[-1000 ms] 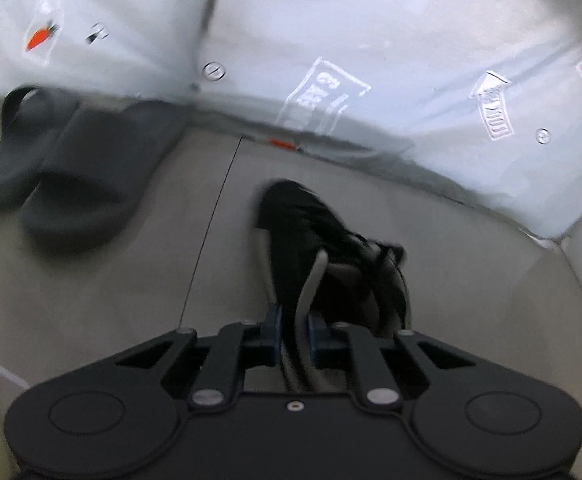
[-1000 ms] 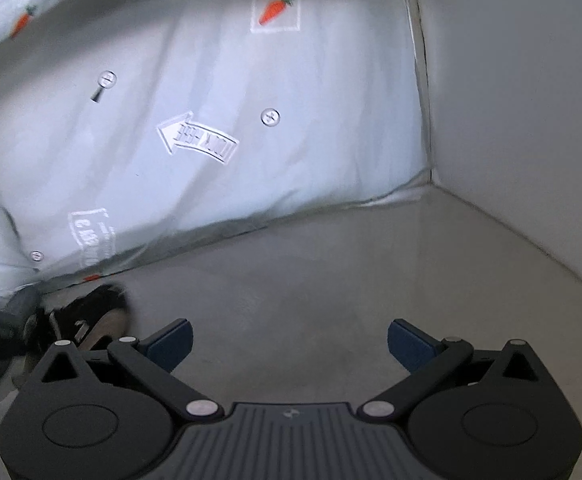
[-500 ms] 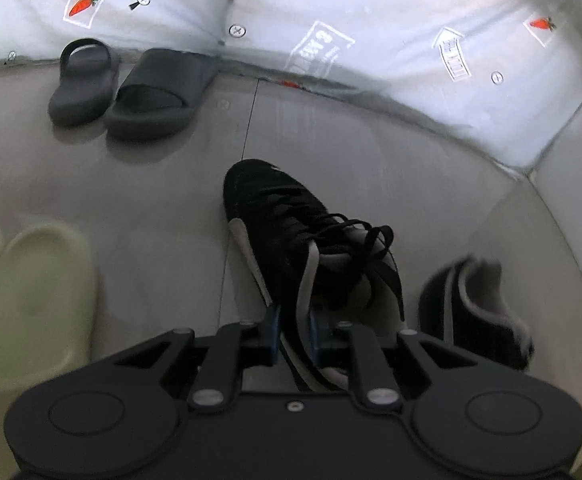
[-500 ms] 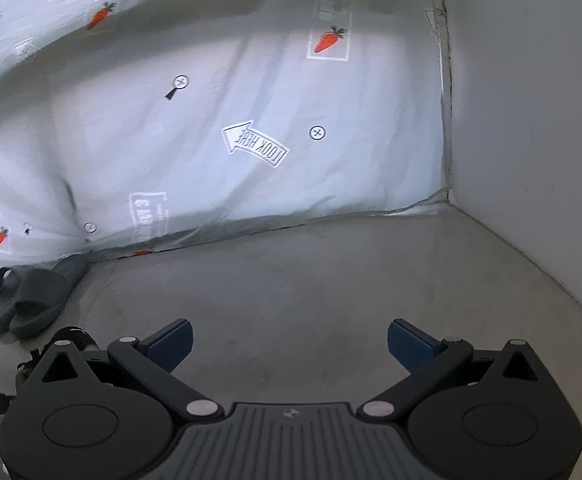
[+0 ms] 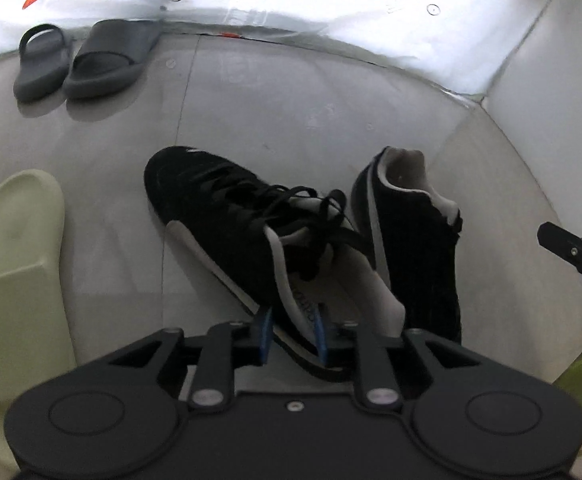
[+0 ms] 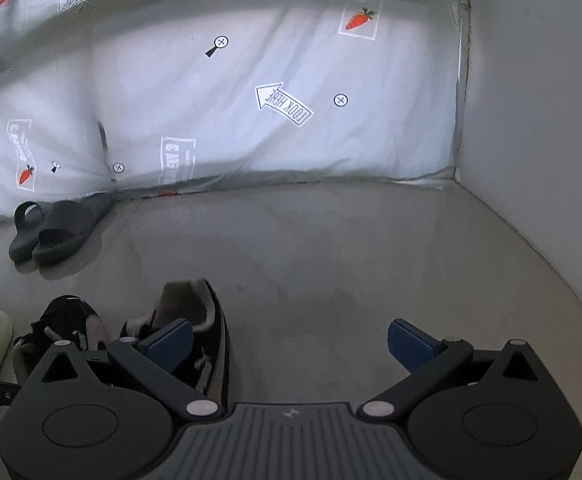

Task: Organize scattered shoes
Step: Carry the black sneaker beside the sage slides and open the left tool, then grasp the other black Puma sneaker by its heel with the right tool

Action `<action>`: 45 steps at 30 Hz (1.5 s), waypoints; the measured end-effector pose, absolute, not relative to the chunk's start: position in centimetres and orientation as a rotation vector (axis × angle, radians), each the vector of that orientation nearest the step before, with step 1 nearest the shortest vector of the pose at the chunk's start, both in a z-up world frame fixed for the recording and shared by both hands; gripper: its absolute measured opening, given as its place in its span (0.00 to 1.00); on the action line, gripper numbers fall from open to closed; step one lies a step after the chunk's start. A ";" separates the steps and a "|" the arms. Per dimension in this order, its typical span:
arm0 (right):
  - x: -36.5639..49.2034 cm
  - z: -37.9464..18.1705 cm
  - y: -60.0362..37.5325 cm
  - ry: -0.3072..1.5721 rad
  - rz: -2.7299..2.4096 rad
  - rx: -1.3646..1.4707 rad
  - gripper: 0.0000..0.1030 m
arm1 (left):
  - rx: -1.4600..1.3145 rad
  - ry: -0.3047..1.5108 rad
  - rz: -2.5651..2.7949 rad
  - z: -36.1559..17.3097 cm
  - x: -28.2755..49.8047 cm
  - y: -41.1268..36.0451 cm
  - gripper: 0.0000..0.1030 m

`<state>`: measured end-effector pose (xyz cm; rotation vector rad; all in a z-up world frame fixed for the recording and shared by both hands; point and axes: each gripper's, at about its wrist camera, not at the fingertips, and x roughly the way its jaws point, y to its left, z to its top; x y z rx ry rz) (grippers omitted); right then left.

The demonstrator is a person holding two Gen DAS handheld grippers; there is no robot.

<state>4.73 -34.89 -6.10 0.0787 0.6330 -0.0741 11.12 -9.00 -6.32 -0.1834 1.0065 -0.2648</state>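
Note:
A black lace-up sneaker (image 5: 231, 216) lies on the grey floor, toe pointing away from me. Its grey heel collar sits between the blue pads of my left gripper (image 5: 293, 338). The jaws are opening, and the left pad stands off the collar. The matching black sneaker (image 5: 411, 240) lies just to its right, heel away and touching it. In the right wrist view my right gripper (image 6: 289, 342) is open and empty, its left finger over that second sneaker (image 6: 207, 320). The first sneaker (image 6: 71, 320) shows further left.
A pair of dark grey slides (image 5: 103, 60) sits by the far wall at left. Pale green slides (image 5: 15, 260) lie at the near left. A white sheet printed with carrots (image 6: 357, 20) covers the back wall. A plain wall (image 6: 531, 120) closes the right side.
The left gripper's pads have spread apart on the sneaker's heel collar. Both views have pulled back, so the second sneaker and the green slides have come fully into view.

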 end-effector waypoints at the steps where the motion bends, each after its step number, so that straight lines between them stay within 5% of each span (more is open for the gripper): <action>1: 4.5 -6.1 -34.9 0.635 -0.072 0.078 1.00 | -0.194 1.004 -0.274 -6.5 11.2 -8.8 0.39; 9: 4.3 -6.1 -32.9 0.662 0.083 0.066 1.00 | -0.204 0.947 -0.256 -5.8 9.7 -8.1 0.54; 20: 4.6 -5.7 -27.7 0.669 0.315 -0.039 0.98 | -0.293 0.867 -0.071 -4.8 5.0 -4.2 0.54; 31: 6.0 -7.6 -24.1 0.808 0.559 -0.021 0.64 | -0.343 0.845 0.098 -4.7 0.7 -3.4 0.54; 45: 6.7 -8.9 -23.0 0.890 0.584 -0.072 0.50 | -0.340 0.826 0.045 -4.9 1.8 -2.5 0.54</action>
